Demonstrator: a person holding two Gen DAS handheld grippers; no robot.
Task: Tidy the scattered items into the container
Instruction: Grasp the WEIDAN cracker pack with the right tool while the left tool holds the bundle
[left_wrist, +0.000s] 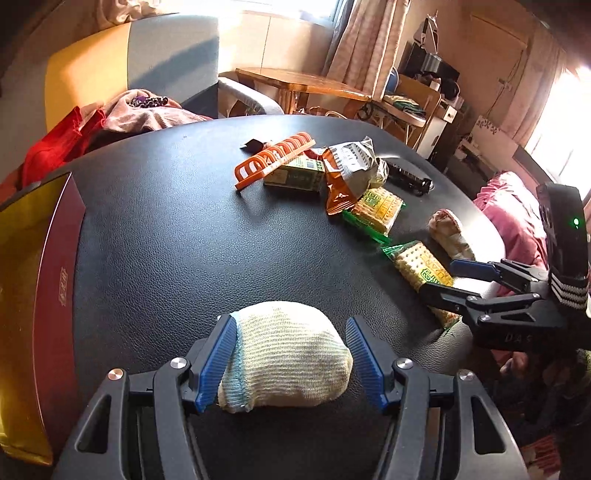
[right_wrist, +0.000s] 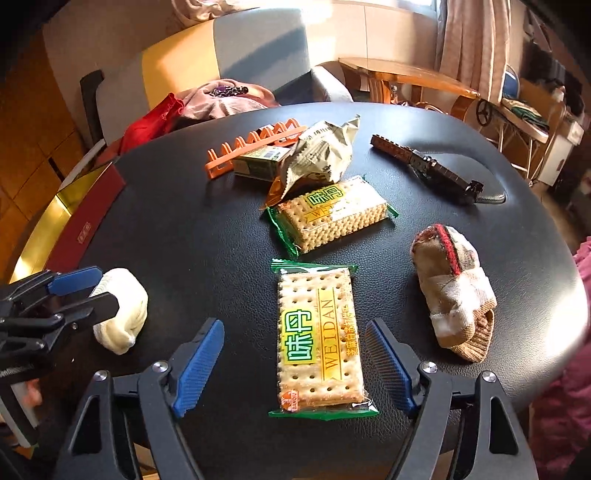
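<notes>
A cream rolled sock (left_wrist: 286, 356) lies on the black table between the open fingers of my left gripper (left_wrist: 291, 360); the left pad touches it and the right pad stands just off it. It also shows in the right wrist view (right_wrist: 122, 310). My right gripper (right_wrist: 295, 363) is open and straddles a green cracker pack (right_wrist: 317, 339) without touching it. A second cracker pack (right_wrist: 332, 216), a brown patterned sock (right_wrist: 454, 291), a crumpled snack bag (right_wrist: 317, 155), a green box (right_wrist: 258, 162), an orange rack (right_wrist: 251, 146) and a dark brick-built piece (right_wrist: 424, 166) lie further back. The red-and-gold box (left_wrist: 40, 295) stands at the left.
The table (left_wrist: 177, 236) is round with a black leather-like top; its edge curves close at the right. A chair with red and pink clothes (left_wrist: 110, 122) stands behind. A pink cushion (left_wrist: 513, 214) lies right of the table.
</notes>
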